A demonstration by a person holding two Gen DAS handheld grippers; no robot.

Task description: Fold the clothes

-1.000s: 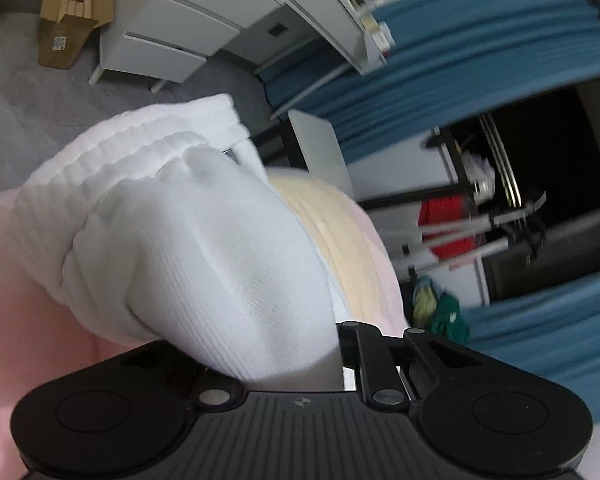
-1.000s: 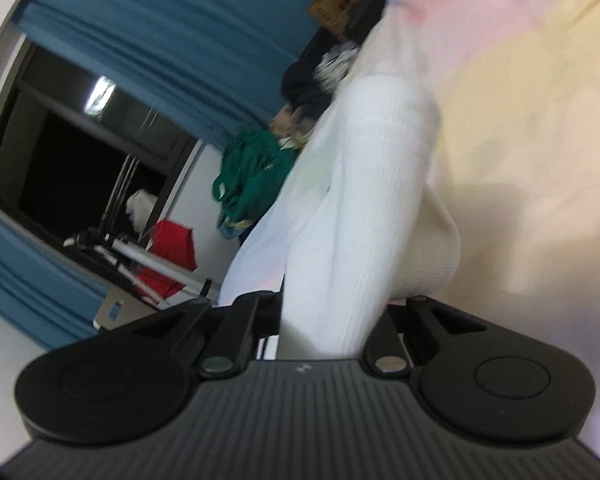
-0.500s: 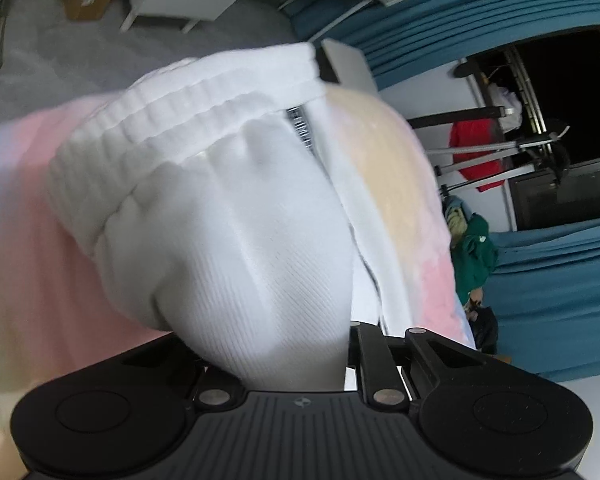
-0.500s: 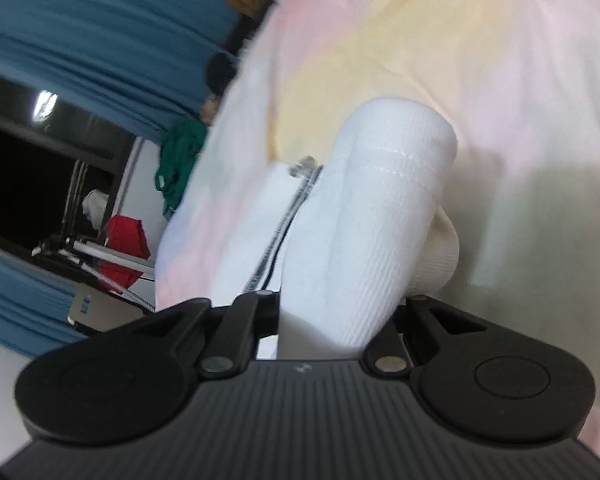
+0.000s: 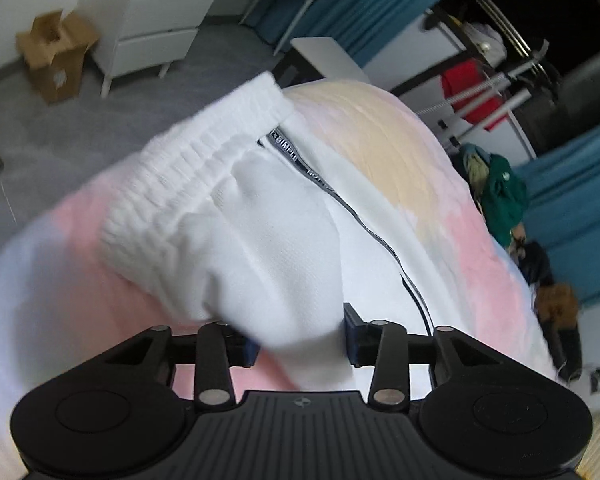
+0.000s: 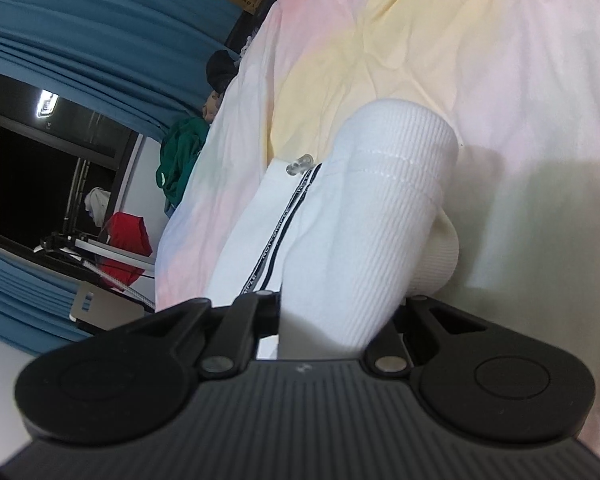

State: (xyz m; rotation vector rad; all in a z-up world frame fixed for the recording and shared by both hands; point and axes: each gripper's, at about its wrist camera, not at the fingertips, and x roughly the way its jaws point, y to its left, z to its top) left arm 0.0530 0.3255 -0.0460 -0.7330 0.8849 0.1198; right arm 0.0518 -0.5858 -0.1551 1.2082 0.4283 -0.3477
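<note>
White knit trousers [image 5: 260,248] with a ribbed waistband [image 5: 188,168] and a lettered side stripe [image 5: 320,184] lie on a pastel pink-and-yellow sheet [image 5: 380,128]; the left gripper [image 5: 300,344] has just been opening, its jaws apart with a fold of the cloth loose between them; the right gripper [image 6: 336,320] is clamped on a ribbed cuff [image 6: 396,184]; beyond the sheet's edge stand blue curtains [image 6: 80,20], a white drawer unit [image 5: 160,28], a cardboard box [image 5: 56,60] and a heap of green clothes [image 5: 500,196].
</note>
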